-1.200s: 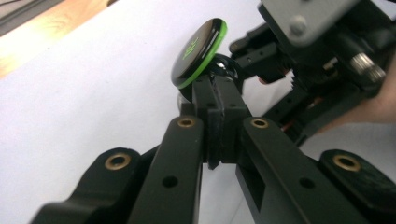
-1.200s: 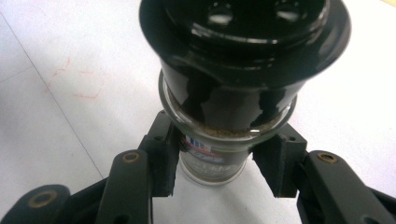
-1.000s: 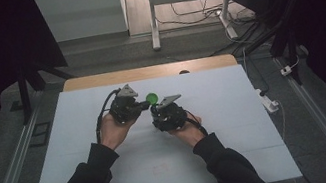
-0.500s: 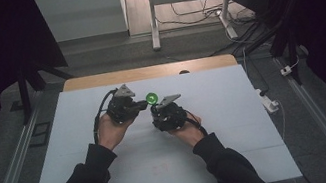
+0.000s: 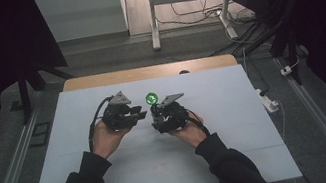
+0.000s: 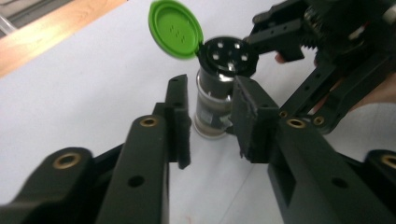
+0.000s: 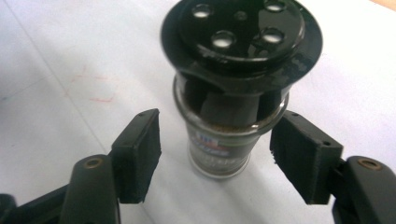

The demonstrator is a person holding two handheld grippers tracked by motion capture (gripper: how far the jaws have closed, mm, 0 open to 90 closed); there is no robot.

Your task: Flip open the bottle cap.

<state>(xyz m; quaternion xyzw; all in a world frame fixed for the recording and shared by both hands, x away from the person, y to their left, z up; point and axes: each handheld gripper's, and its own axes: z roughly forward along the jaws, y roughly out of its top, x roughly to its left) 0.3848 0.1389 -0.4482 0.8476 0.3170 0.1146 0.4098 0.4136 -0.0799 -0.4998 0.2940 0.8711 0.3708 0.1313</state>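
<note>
Where claws (image 7: pixel 215 156) gape — jar (image 7: pixel 223 135) between

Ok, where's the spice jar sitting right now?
The spice jar stands upright on the white table, mid-table in the high view, between the left hand-held gripper and the right hand-held gripper, green lid flipped open.

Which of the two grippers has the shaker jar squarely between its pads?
The right gripper: the jar stands centred between its open pads, untouched. The left gripper frames it off-centre, nearer one pad.
</note>
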